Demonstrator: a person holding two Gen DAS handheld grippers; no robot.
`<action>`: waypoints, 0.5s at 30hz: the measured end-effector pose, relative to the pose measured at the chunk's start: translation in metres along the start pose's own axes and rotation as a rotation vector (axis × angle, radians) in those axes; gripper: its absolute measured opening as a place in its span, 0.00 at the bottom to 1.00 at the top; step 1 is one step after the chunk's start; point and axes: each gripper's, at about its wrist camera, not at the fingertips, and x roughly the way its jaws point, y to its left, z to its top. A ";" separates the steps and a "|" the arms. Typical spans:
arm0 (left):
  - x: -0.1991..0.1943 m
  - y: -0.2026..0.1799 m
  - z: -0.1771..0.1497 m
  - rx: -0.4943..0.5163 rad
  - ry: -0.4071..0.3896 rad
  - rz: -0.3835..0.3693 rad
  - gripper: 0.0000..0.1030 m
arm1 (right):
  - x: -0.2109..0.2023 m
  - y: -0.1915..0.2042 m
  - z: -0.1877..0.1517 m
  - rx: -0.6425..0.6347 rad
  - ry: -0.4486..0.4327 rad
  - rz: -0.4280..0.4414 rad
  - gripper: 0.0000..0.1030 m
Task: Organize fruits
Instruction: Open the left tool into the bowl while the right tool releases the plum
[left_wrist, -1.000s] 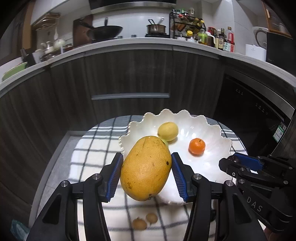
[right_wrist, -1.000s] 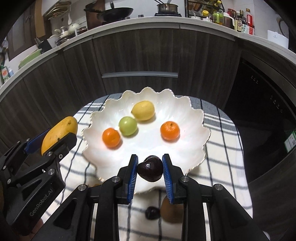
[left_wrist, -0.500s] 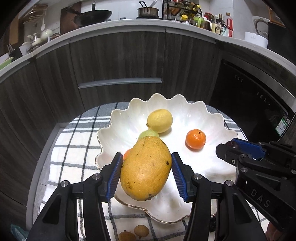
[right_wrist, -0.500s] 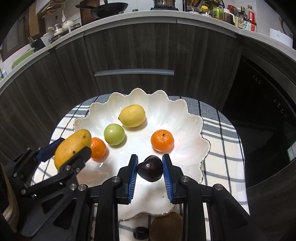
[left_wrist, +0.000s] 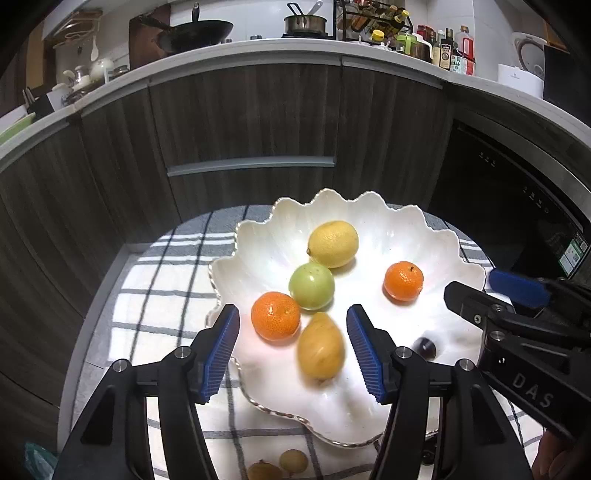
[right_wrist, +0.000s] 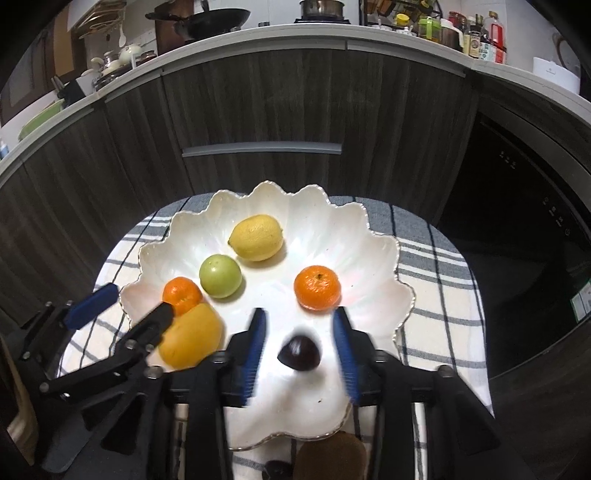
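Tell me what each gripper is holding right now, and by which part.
Nothing is held. The left gripper has its jaws spread wide, clear of the mango in the white bowl. The right gripper is open too, with the dark plum loose between them.

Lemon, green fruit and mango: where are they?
lemon (left_wrist: 333, 243), left wrist view, middle of its yellow skin.
green fruit (left_wrist: 311, 285), left wrist view, its round top.
mango (left_wrist: 321, 347), left wrist view, middle of its blurred body.

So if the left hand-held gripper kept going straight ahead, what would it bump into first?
Probably the mango, lying in the bowl between its open fingers. Depth is hard to judge.
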 end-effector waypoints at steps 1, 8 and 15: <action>-0.002 0.001 0.001 0.000 -0.004 0.004 0.61 | -0.002 -0.001 0.001 0.005 -0.009 -0.009 0.55; -0.023 0.013 0.009 -0.031 -0.041 0.053 0.82 | -0.025 -0.002 0.008 0.017 -0.077 -0.079 0.76; -0.063 0.019 0.019 -0.035 -0.137 0.090 0.99 | -0.054 -0.002 0.019 0.037 -0.126 -0.088 0.77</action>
